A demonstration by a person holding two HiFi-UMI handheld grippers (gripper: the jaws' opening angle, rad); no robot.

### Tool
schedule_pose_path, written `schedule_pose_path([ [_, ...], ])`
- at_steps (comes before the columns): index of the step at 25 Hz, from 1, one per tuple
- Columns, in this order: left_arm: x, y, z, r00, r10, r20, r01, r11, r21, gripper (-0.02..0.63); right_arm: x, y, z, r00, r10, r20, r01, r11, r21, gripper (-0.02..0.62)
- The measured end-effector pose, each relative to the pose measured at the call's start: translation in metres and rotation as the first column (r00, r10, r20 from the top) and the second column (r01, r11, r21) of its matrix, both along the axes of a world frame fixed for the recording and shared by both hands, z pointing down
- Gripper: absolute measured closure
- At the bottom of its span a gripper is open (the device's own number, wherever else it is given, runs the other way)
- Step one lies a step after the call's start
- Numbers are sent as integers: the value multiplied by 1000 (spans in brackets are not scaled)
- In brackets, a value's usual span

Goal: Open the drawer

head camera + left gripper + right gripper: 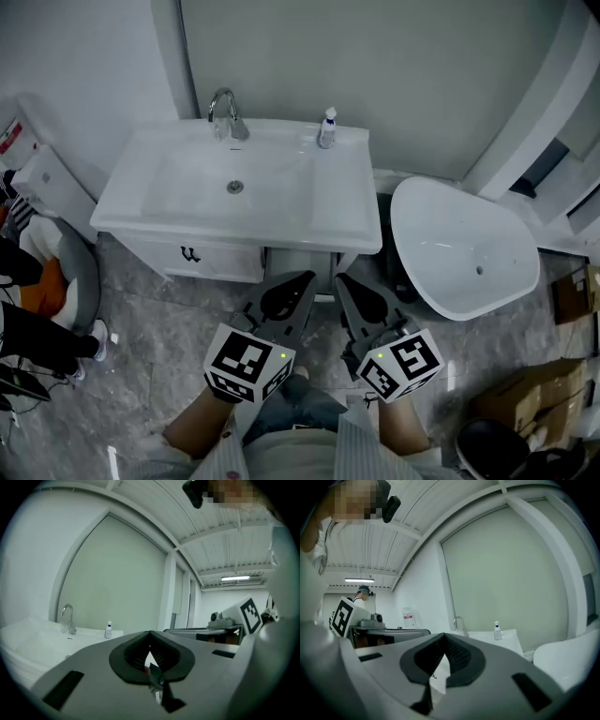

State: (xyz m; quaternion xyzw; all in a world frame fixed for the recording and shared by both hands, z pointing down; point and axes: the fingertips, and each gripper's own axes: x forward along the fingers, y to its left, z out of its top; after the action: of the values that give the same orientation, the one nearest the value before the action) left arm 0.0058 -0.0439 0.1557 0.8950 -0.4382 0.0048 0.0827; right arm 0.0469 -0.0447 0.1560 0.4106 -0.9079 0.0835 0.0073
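The white vanity (141,217) carries a sink with a chrome faucet (225,112). Its drawer front (220,262) sits flush and closed, with a small dark handle (190,253) left of centre. In the head view my left gripper (298,286) and right gripper (347,284) hang side by side in front of the vanity's right half. Both point at it and touch nothing. The left gripper (150,634) has its jaws together and empty, aimed over the sink top. The right gripper (444,637) looks the same, with its pads meeting at the tips.
A soap bottle (327,128) stands at the sink's back right. A white bathtub (464,248) sits right of the vanity. Cardboard boxes (530,394) lie at the lower right. Another person's legs (37,337) and a white toilet tank (47,178) are at the left.
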Motion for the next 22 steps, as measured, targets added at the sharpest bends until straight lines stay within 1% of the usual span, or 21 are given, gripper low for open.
schedule_pose_path([
  [3, 3, 9, -2, 1000, -2, 23, 2, 1000, 12, 589, 1, 8, -1, 1000, -10, -13, 10, 1000, -3, 586],
  [8, 4, 17, -3, 1000, -12, -3, 12, 1000, 11, 589, -2, 17, -1, 999, -22, -22, 22, 1000, -9, 586],
  [11, 4, 18, -5, 1000, -22, -5, 22, 999, 30, 590, -4, 21, 0, 999, -28, -20, 28, 1000, -11, 586],
  [16, 5, 26, -4, 1000, -17, 25, 16, 997, 71, 589, -9, 26, 3, 999, -40, -29, 39, 999, -10, 586],
  [22, -1, 37, 1, 999, -5, 52, 2, 998, 56, 589, -11, 32, 7, 999, -45, -27, 44, 999, -29, 586],
])
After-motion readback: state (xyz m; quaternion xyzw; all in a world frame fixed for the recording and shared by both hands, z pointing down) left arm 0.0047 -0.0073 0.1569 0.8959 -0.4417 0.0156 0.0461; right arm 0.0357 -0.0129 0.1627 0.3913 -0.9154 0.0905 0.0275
